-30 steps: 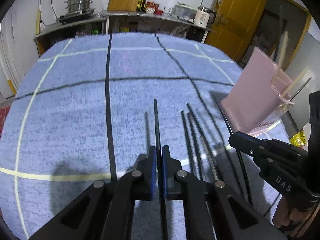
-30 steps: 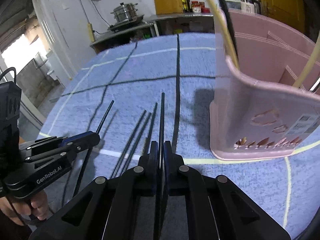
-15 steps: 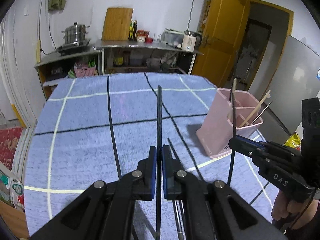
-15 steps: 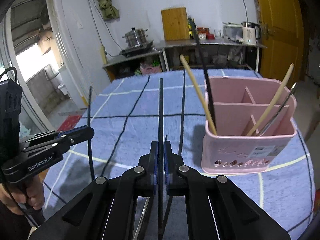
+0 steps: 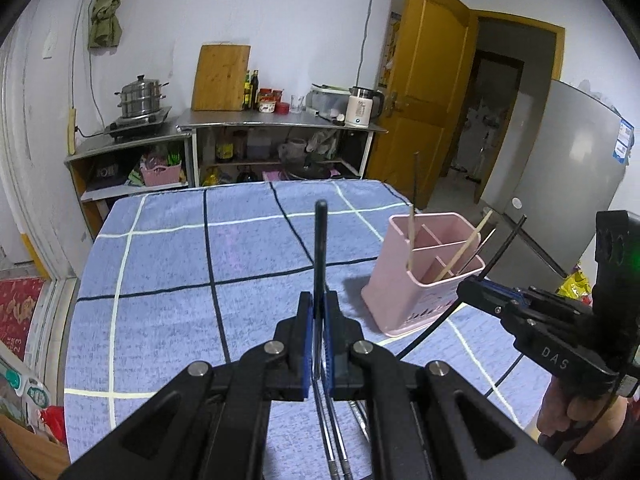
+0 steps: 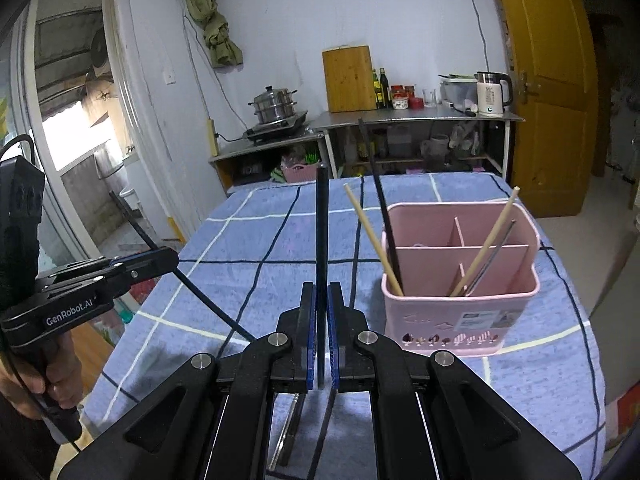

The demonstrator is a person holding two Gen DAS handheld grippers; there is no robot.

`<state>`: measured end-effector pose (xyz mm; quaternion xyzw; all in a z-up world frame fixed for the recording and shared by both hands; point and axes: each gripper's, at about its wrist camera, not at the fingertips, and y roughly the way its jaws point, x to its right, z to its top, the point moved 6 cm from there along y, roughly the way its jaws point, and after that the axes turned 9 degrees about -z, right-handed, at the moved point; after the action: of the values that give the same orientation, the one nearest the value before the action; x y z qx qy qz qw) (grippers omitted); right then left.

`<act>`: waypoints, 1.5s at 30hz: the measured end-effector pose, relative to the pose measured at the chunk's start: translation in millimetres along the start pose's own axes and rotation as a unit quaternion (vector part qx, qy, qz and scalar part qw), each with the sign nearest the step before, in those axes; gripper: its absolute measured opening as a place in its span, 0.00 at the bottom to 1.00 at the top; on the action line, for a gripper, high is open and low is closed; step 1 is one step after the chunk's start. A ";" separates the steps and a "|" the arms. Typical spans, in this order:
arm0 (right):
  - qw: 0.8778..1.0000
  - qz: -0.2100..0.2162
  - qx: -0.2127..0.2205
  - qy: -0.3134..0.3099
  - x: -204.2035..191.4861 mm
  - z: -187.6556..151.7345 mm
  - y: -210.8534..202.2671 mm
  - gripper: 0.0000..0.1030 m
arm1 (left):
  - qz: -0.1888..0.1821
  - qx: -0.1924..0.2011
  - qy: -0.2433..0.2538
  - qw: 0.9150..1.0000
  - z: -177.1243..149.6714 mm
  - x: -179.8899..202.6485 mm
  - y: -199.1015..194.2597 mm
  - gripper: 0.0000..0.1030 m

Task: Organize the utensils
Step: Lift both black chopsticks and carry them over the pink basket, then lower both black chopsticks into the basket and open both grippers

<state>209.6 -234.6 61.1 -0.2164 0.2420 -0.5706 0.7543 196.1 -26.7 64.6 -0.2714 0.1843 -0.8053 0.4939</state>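
Currently left claw (image 5: 316, 312) is clamped on a black chopstick (image 5: 320, 248) at lower centre of its frame, and right claw (image 6: 321, 316) is clamped on a second black chopstick (image 6: 322, 232), both sticks held clear above the blue checked surface (image 6: 248, 240). Further back, right of centre, the pink utensil holder (image 6: 460, 316) stands upright on the surface with a few chopsticks leaning inside.
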 end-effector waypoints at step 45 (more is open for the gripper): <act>0.996 -0.059 0.061 0.041 89.6 69.1 -3.7 0.05 | -0.090 0.005 0.036 0.995 90.9 99.1 87.1 0.05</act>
<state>269.9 -318.5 107.3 -0.1602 0.2243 -0.6364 0.7205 276.8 -156.7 112.0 -0.2548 0.1729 -0.8565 0.4142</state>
